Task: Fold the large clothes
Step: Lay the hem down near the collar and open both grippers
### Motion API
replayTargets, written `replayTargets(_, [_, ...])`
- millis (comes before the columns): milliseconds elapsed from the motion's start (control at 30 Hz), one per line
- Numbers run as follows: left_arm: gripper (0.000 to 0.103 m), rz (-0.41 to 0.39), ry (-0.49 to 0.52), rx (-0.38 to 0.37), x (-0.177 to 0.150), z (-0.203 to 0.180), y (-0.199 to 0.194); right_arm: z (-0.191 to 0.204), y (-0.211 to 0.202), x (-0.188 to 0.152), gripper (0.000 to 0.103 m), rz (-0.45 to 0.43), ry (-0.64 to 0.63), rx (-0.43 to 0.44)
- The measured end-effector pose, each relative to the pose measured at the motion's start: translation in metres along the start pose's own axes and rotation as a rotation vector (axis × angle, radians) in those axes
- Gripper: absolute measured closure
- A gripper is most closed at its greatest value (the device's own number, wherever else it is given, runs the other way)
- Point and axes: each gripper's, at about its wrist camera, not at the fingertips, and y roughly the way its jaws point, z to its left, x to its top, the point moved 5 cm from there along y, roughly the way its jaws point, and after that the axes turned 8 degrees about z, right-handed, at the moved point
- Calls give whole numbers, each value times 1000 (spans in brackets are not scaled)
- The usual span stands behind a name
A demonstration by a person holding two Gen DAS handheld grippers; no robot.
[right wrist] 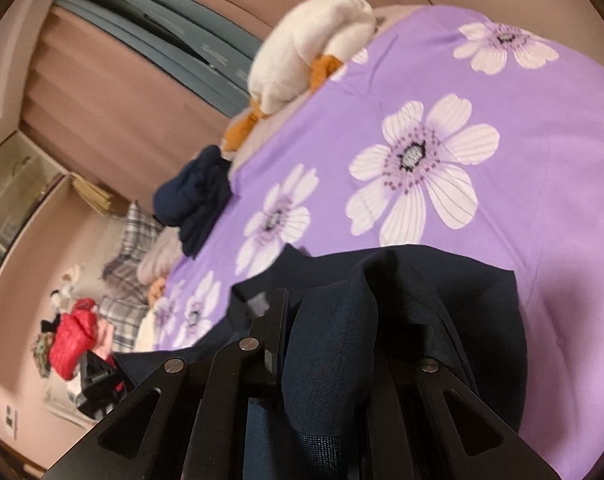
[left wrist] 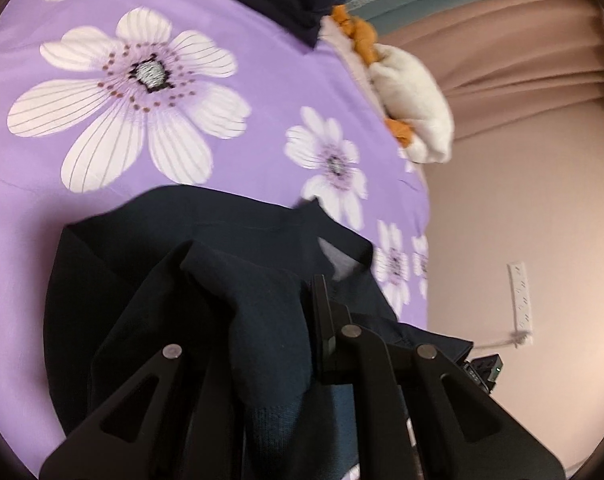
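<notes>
Left gripper [left wrist: 302,312]: my jaws are clamped on a fold of the dark navy garment [left wrist: 206,264]; the cloth bunches over my left finger and hides it, while my right finger [left wrist: 322,308] shows bare.
Right gripper [right wrist: 298,320]: my jaws are clamped on another fold of the same garment [right wrist: 422,280]; the cloth drapes over my right finger, and my left finger [right wrist: 276,320] shows bare.
Garment, place: it hangs from both grippers and spreads just ahead of them; its far edge lies on the bed sheet [left wrist: 262,80].
Garment, detail: ahead of my left gripper, a pale grey lining patch [left wrist: 336,260] shows at a collar-like opening.
Bed sheet: purple with large white flowers; it fills the field beyond both grippers.
Second dark garment [right wrist: 194,200]: bunched in a heap on the bed, well ahead of my right gripper and to its left, apart from the held garment.
Plush toy [right wrist: 306,52]: white with orange parts, at the far edge of the bed, beyond the dark heap.
Power strip [left wrist: 522,296]: white, on the wall to the right of my left gripper.
Clutter [right wrist: 74,336]: red and plaid items, low to the left of my right gripper; blurred, not identifiable.
Image quality: both views are motion-blurred.
</notes>
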Motion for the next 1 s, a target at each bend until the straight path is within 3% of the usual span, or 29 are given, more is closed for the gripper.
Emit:
replayTargets(400, [89, 40, -207, 53, 44, 50, 42, -34, 65, 29, 92, 99, 117, -64])
replayTargets(533, [89, 58, -247, 38, 48, 54, 45, -45, 69, 26, 92, 120, 161, -46])
replayTargets(600, [84, 72, -266, 23, 51, 54, 45, -47, 68, 26, 91, 133, 187, -29])
replayTargets(633, [81, 73, -278, 14, 53, 53, 45, -47, 69, 27, 90, 135, 198, -22])
replayTargets(767, [50, 16, -307, -15, 64, 48, 36, -50, 61, 33, 76, 131, 262, 38])
replayTargets(833, [47, -14, -299, -4, 70, 47, 33, -52, 54, 39, 58, 95, 295, 68])
replayTargets(900, [47, -14, -284, 24, 74, 47, 35, -52, 51, 45, 56, 82, 312, 94])
replayTargets(1000, [47, -38, -290, 35, 84, 51, 32, -56, 48, 52, 56, 76, 306, 69])
